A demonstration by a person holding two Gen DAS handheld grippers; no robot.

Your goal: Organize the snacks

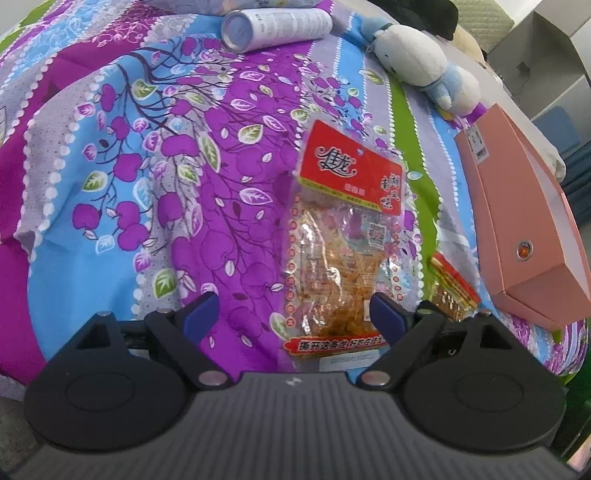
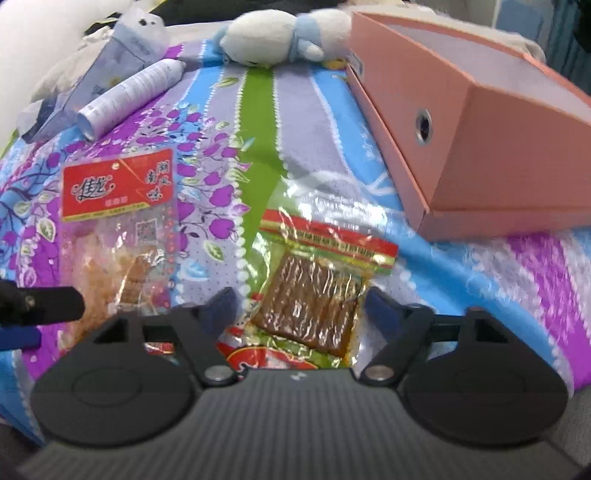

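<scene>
A large clear snack packet with a red header (image 1: 340,240) lies flat on the flowered bedsheet (image 1: 147,184). My left gripper (image 1: 291,314) is open above its lower end, and the packet lies nearer the right finger. A smaller packet of brown strips with a red and green band (image 2: 314,295) lies between the fingers of my right gripper (image 2: 301,306), which stands open with a gap on the left side. The small packet (image 1: 454,288) also shows at the right in the left wrist view. The large packet (image 2: 114,206) lies to the left in the right wrist view.
An open pink cardboard box (image 2: 480,147) (image 1: 517,221) sits on the sheet to the right of both packets. A white and blue plush toy (image 1: 413,62) (image 2: 273,37) and a white spray can (image 1: 277,26) (image 2: 129,96) lie farther back. A black finger of the left gripper (image 2: 40,306) pokes in at the left.
</scene>
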